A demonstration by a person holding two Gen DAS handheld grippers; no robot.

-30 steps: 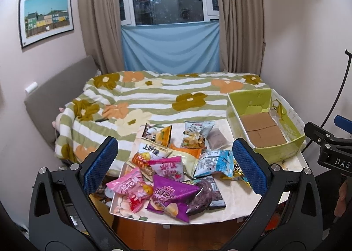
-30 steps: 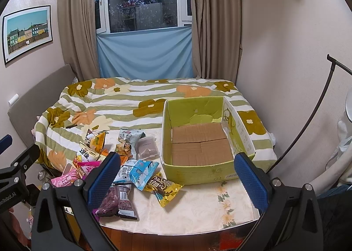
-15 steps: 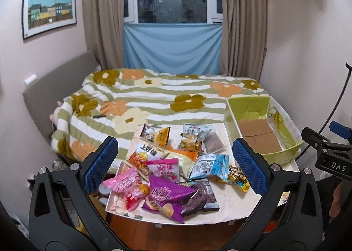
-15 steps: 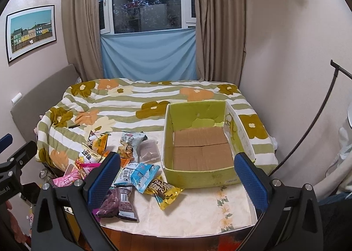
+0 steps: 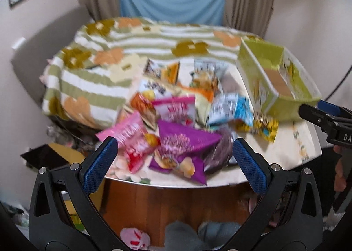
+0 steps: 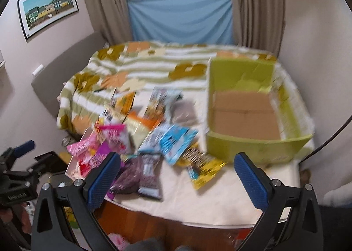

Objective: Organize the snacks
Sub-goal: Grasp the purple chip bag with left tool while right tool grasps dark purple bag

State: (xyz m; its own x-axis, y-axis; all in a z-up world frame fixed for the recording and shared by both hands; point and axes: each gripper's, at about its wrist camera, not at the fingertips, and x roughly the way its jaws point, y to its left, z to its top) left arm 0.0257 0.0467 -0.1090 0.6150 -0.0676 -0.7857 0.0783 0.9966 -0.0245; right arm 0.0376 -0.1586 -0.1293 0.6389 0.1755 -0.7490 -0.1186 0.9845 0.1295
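Grippers both spread wide, nothing between the pads. My left two-finger gripper with blue ribbed pads (image 5: 175,158) is pitched down toward the near table edge, level, its fingers framing the near end of the pile of crinkly foil snack packets (image 5: 176,119); it touches none of them. My right gripper with matching blue pads (image 6: 177,177) sits alongside, also pitched down, its left pad (image 6: 103,176) in front of the pile's near corner, its right pad below the front wall of the open yellow-green cardboard box (image 6: 250,116). Both views are motion-blurred, so packet print is unreadable. Snacks lie heaped on the round table with cream cloth (image 6: 220,196), left of the box: purple triangular bag (image 5: 187,141) and pink bag (image 5: 129,132) nearest, light-blue packet (image 6: 173,141) and yellow-black packet (image 6: 202,167) just beside the box's front-left corner. Box shows only a brown cardboard floor. Striped floral bedspread (image 5: 132,42) lies behind the table.
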